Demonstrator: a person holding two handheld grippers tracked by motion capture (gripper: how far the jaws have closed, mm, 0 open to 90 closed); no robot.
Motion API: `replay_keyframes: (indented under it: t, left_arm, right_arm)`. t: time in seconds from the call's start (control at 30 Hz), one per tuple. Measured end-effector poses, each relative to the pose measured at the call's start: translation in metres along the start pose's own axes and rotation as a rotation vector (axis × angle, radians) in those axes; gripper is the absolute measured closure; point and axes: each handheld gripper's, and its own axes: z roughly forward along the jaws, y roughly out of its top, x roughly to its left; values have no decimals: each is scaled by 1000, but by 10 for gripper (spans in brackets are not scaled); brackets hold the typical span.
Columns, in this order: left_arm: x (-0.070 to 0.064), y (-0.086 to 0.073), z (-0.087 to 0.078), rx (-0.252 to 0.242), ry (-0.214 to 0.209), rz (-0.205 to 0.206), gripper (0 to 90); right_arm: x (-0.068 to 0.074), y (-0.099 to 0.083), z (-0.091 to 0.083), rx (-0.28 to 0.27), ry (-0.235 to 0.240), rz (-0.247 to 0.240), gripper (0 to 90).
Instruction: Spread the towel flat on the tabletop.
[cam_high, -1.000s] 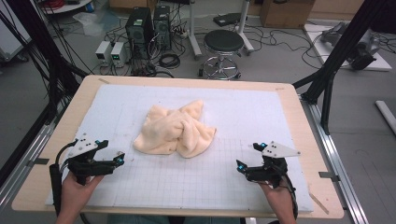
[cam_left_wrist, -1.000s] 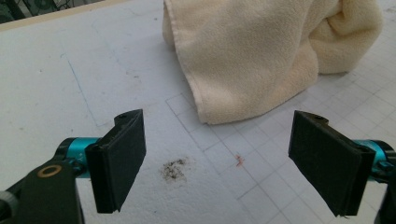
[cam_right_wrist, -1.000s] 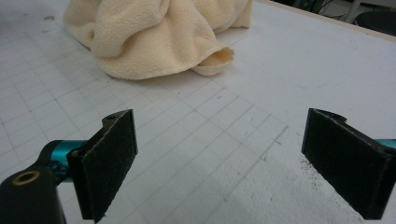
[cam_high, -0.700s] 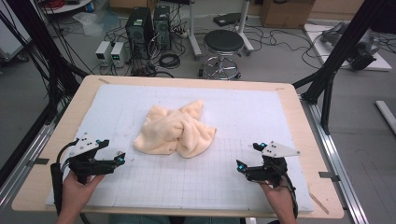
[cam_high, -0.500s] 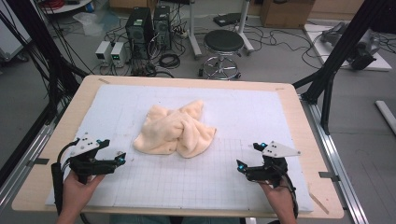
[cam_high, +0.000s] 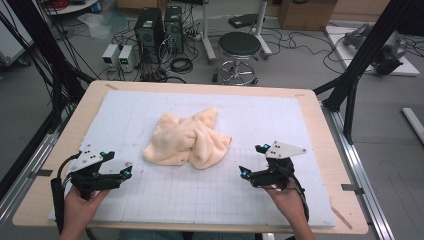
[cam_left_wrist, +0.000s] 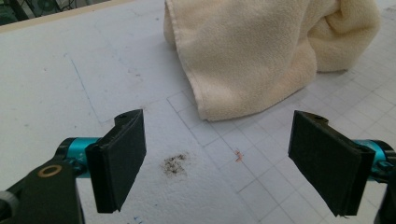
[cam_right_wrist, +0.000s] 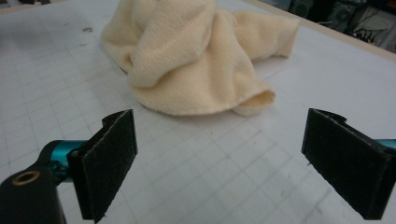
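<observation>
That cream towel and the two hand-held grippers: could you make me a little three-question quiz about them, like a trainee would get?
1. True or false: the left hand-held gripper is clamped on the towel.
2. How does the towel lie? A) folded flat B) crumpled in a heap C) hanging off the table edge
3. Fill in: the jaws of the right hand-held gripper stand ____.

Key: 1 false, its jaws stand open, apart from the towel. 2 B. 3 open.
</observation>
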Motion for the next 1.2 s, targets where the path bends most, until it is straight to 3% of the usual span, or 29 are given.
replay_keyframes:
  t: [0.23, 0.33, 0.4, 0.47, 0.53, 0.57, 0.67, 0.9, 1.03, 1.2]
  left_arm:
    - [0, 1, 2, -2, -1, 2, 196]
    - [1, 2, 3, -4, -2, -3, 198]
    - [1, 2, 5, -4, -7, -6, 199]
    - [0, 3, 6, -3, -10, -3, 206]
    - [0, 4, 8, -3, -13, -3, 209]
    - [-1, 5, 9, -3, -18, -4, 209]
    - [-2, 8, 13, -5, -33, 0, 219]
    - [-10, 22, 35, 17, -103, 33, 231]
    - [-15, 31, 52, 31, -110, 78, 248]
    - [-15, 38, 73, -12, -133, 100, 297]
  right_arm:
    - [4, 36, 32, -6, 69, -30, 98]
    - [9, 45, 51, 21, 93, -55, 111]
    - [11, 48, 64, 31, 136, -71, 200]
    - [14, 49, 78, 36, 149, -86, 206]
    - [16, 49, 97, 67, 190, -81, 289]
    - [16, 49, 97, 67, 190, -81, 289]
    - [15, 43, 118, 122, 187, -93, 388]
    - [5, 40, 123, 117, 185, -81, 565]
    - [3, 40, 124, 98, 192, -80, 620]
    - [1, 40, 124, 81, 192, -79, 651]
